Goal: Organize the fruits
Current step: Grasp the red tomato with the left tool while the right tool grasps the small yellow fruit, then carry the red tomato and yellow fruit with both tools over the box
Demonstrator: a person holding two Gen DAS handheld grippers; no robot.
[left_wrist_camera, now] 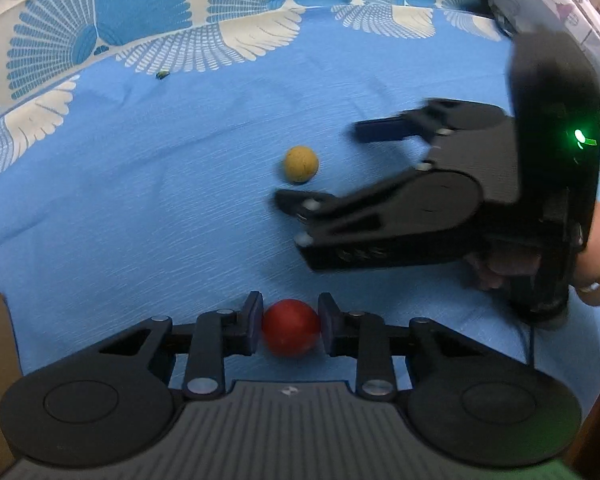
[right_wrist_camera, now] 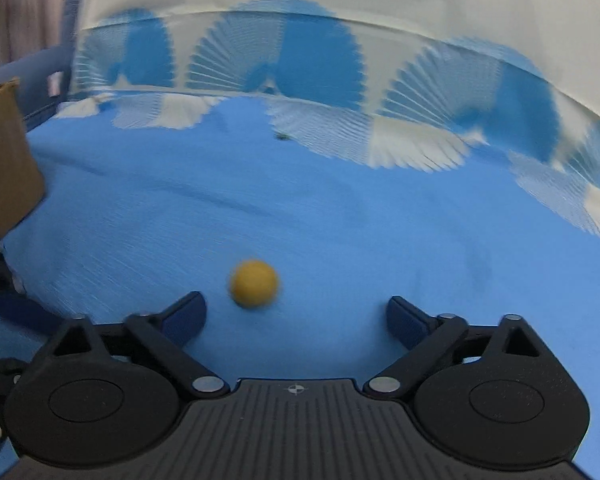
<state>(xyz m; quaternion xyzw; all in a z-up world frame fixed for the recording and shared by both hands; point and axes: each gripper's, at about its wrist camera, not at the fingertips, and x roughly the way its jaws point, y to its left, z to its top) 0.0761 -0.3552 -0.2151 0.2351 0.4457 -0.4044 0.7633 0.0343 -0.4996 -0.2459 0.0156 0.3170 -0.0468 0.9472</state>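
Your left gripper (left_wrist_camera: 291,326) clamps the red fruit (left_wrist_camera: 291,332) on the blue cloth (left_wrist_camera: 140,220), while your right gripper (right_wrist_camera: 296,316) stands wide (nothing held) just short of the yellow fruit (right_wrist_camera: 254,283), beside a cardboard box (right_wrist_camera: 4,160).

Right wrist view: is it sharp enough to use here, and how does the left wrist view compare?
Right wrist view: motion-smeared, the yellow fruit and the cloth's fan print streaked. Left wrist view: mostly crisp, the red fruit sharp between the left gripper's pads, only the right gripper blurred. Both show fisheye bending at the edges.
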